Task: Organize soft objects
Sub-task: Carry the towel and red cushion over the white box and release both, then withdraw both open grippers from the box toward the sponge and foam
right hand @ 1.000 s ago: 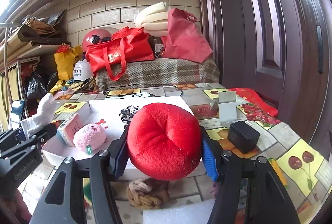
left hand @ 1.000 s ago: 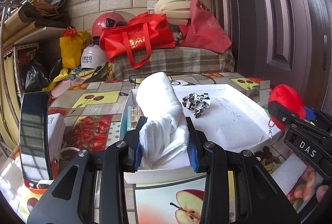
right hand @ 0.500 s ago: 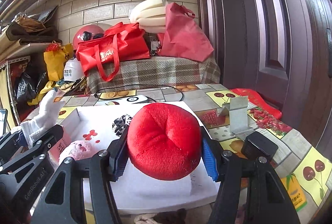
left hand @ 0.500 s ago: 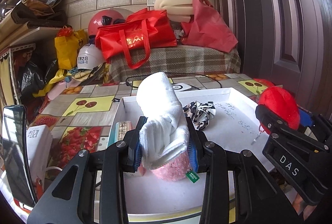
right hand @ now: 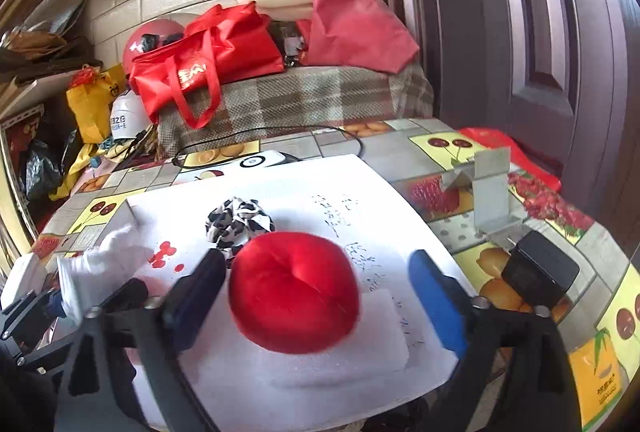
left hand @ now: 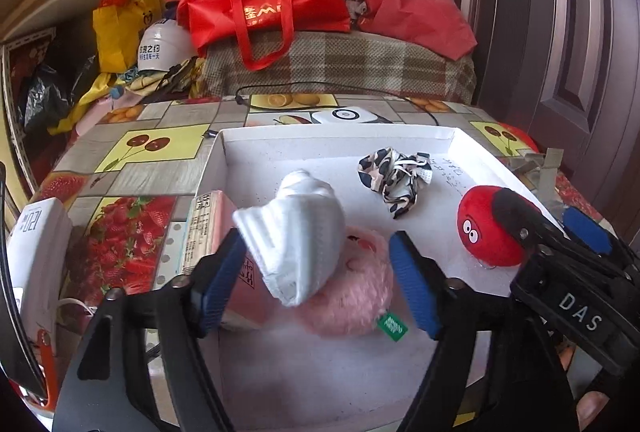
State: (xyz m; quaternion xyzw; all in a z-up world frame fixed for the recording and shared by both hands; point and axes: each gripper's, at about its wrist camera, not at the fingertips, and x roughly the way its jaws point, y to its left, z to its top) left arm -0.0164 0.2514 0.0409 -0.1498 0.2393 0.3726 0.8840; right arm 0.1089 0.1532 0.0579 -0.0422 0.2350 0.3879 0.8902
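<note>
Left wrist view: shallow white box (left hand: pixel 340 144) on the fruit-print tablecloth (left hand: pixel 140 152), holding four soft things plus one pink carton (left hand: pixel 208 232) standing against its left wall. One white rolled towel (left hand: pixel 296 236), blurred, between the blue pads of the left gripper (left hand: pixel 320 280), jaws spread wide, touching only the left pad if at all; long axis tilted, narrow end pointing away. One pink plush (left hand: pixel 352 296) right under it. One black-and-white crumpled cloth (left hand: pixel 394 178) further back. One red plush ball (left hand: pixel 484 228), face toward the camera, at the right.

Right wrist view: same red plush ball (right hand: pixel 294 290), dimple up, over the box between the right gripper (right hand: pixel 316 296) pads, gaps on both sides, jaws parted. Towel (right hand: pixel 96 268) at far left.
</note>
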